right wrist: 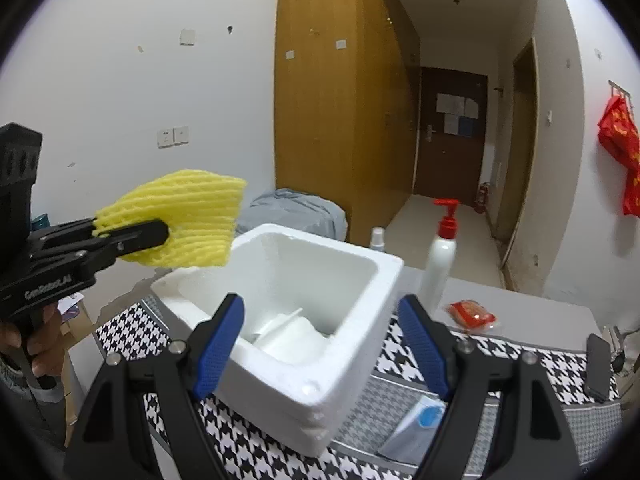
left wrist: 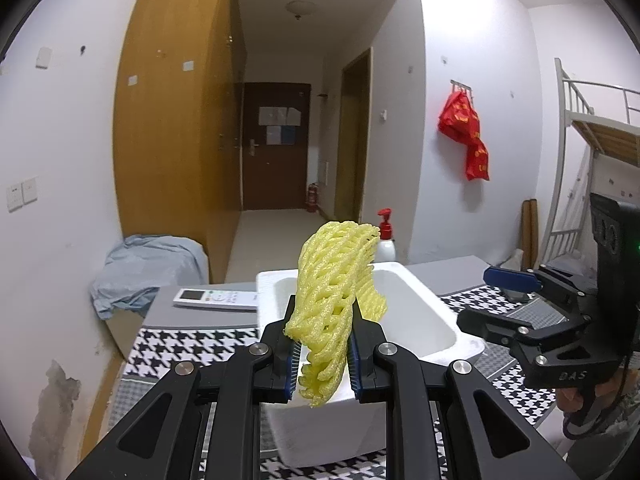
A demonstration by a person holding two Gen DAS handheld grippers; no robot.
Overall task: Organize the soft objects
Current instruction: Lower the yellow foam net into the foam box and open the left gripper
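yellow foam net (left wrist: 334, 292) pinched in left hand-held gripper (left wrist: 323, 364); carry over white foam box (right wrist: 304, 280), lower inside, then release. right hand-held gripper (right wrist: 320, 344) wide, empty.

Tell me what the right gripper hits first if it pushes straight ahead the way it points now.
Most likely the white foam box. The right gripper is open and empty, angled slightly downward, with the box's near wall straight ahead between its fingers. Depth is hard to judge through the fisheye, but nothing else sits in between.
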